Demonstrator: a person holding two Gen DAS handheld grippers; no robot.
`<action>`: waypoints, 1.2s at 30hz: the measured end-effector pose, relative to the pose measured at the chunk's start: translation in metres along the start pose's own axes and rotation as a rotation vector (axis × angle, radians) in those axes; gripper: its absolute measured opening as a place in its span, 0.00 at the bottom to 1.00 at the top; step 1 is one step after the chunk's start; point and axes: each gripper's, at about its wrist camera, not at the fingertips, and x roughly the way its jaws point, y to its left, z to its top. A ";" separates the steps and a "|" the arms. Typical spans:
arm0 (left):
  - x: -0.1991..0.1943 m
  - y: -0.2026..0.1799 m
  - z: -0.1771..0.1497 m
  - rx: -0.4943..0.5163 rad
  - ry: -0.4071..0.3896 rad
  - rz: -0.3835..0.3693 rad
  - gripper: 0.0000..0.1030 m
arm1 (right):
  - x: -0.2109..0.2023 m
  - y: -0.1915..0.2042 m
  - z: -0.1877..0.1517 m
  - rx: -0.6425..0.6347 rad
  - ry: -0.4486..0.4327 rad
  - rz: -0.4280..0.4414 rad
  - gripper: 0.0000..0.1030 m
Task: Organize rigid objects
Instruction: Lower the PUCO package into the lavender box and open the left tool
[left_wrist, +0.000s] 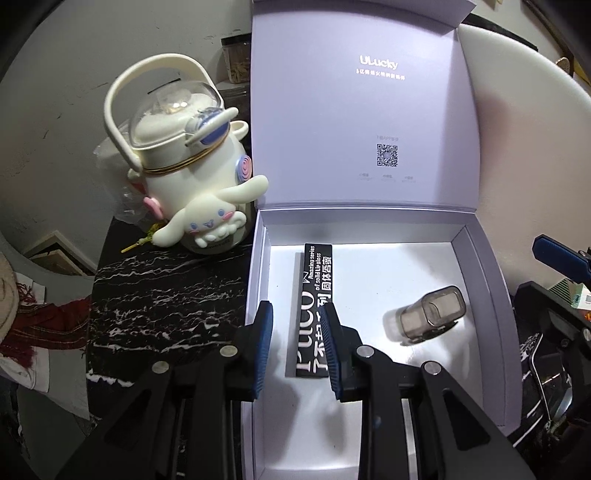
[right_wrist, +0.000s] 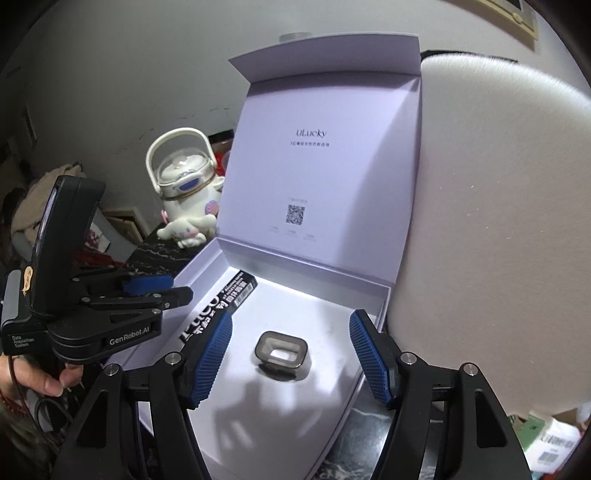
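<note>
Storage is already under way: the pale gift box (left_wrist: 484, 266) sits on the marbled black table (left_wrist: 166, 295) with its lid propped upright at 12 o'clock, keeping the tray free for loading. The black lip-gloss carton (left_wrist: 314, 295) lies flat along the tray's left side, the smoky plastic cap (left_wrist: 432, 314) at 3 o'clock of it, apart.

The left gripper (left_wrist: 297, 347) hovers spread and empty over the carton's near end, probably just let go or about to nudge it. The right gripper (right_wrist: 291, 354) is spread wide, holding nothing, framing the cap (right_wrist: 282, 354).

Only the left view shows the white character kettle (left_wrist: 184, 166) close up beside the box; only the right view shows the person's hand (right_wrist: 40, 376) and a barcoded packet (right_wrist: 550, 443) at 4 o'clock.
</note>
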 end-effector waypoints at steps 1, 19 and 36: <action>-0.005 0.000 -0.001 0.000 -0.007 -0.002 0.25 | -0.003 0.001 0.000 -0.001 -0.004 0.000 0.66; -0.078 -0.012 -0.026 0.020 -0.116 0.026 0.26 | -0.073 0.027 -0.017 -0.030 -0.090 -0.016 0.69; -0.143 -0.020 -0.075 0.039 -0.204 0.029 0.26 | -0.137 0.054 -0.052 -0.062 -0.160 -0.036 0.73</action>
